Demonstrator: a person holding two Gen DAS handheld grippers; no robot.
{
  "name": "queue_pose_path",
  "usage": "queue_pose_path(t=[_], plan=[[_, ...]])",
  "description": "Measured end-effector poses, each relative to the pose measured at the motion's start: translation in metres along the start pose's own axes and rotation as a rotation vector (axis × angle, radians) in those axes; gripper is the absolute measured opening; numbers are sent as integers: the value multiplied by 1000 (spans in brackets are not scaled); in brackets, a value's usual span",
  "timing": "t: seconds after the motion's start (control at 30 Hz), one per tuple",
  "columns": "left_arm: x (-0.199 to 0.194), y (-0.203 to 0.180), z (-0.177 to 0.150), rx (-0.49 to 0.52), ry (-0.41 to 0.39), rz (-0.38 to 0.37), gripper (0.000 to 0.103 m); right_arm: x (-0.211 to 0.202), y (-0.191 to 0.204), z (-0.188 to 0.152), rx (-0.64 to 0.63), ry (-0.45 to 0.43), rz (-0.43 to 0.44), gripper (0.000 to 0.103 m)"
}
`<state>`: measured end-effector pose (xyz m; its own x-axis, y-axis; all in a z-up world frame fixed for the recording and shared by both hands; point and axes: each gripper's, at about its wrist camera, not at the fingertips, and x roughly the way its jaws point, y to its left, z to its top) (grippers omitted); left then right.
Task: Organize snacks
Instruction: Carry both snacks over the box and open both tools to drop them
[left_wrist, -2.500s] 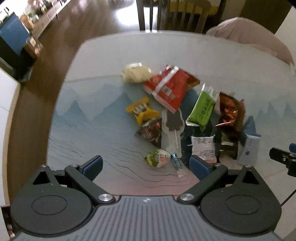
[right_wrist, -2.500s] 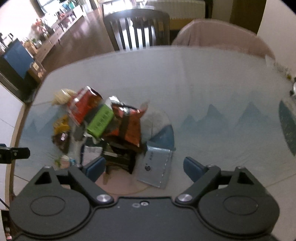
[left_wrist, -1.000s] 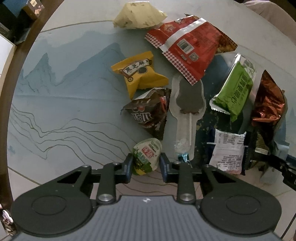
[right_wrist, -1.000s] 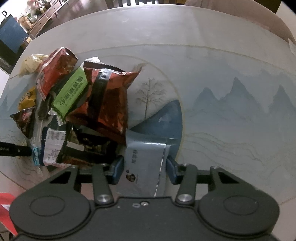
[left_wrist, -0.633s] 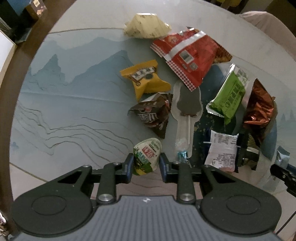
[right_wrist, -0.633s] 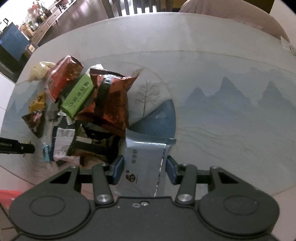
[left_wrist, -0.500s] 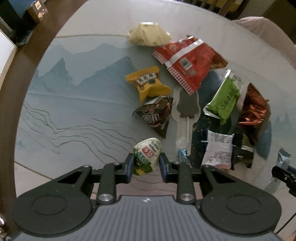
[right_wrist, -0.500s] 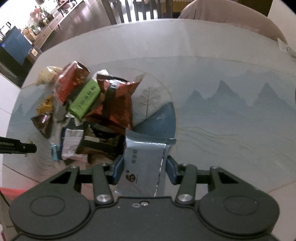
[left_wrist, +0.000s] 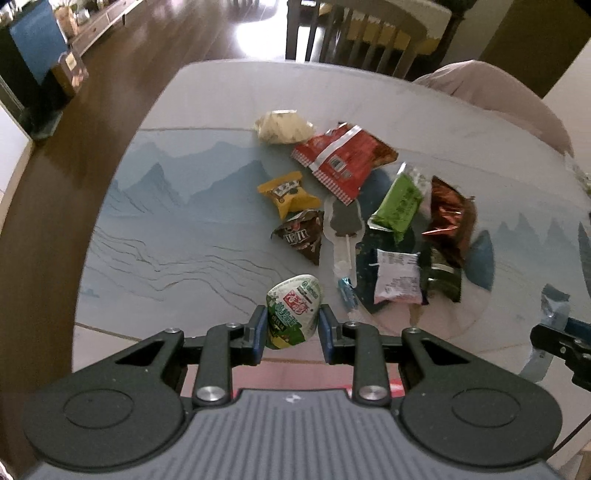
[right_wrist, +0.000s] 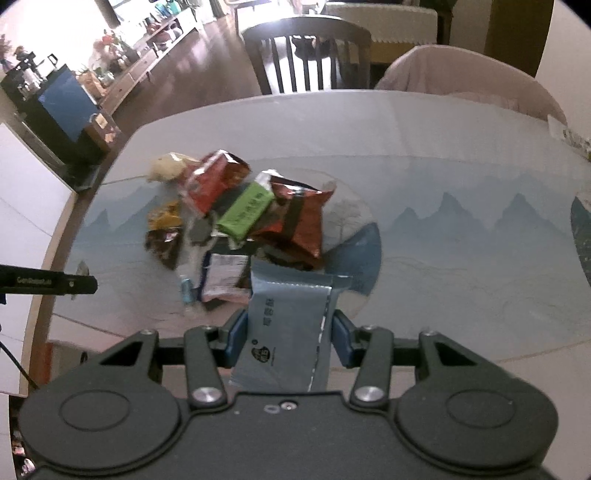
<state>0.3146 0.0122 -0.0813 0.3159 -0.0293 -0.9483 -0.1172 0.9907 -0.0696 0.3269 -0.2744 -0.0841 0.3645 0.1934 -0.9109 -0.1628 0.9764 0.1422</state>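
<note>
The left gripper (left_wrist: 289, 329) pinched a light, crinkly green-and-white snack packet (left_wrist: 293, 311) mid-body, while the right gripper (right_wrist: 288, 341) clamped a limp silver-blue foil sachet (right_wrist: 291, 325) by its sides.

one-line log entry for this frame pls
left gripper: shut on green-white snack pack | right gripper: shut on grey-blue packet | both clear of table | pile remains

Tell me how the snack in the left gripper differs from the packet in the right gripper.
The green-and-white snack is small and rounded, bulging between the pads; the silver-blue packet is flat, rectangular and larger. The snack carries bright green and red print; the packet is plain foil with small dark text. Both are clamped, one in the left gripper, one in the right gripper.
</note>
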Motion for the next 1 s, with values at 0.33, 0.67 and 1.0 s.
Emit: queue_pose_path(t=[0.33, 0.67, 1.0], plan=[[-64, 1, -32, 69, -59, -15, 28, -52, 38, -27, -49, -54, 44, 47], [-116, -1, -74, 146, -85, -35, 28, -85, 71, -56, -98, -78, 82, 47], [-142, -1, -123, 201, -67, -62, 28, -104, 98, -91, -146, -73, 118, 47]])
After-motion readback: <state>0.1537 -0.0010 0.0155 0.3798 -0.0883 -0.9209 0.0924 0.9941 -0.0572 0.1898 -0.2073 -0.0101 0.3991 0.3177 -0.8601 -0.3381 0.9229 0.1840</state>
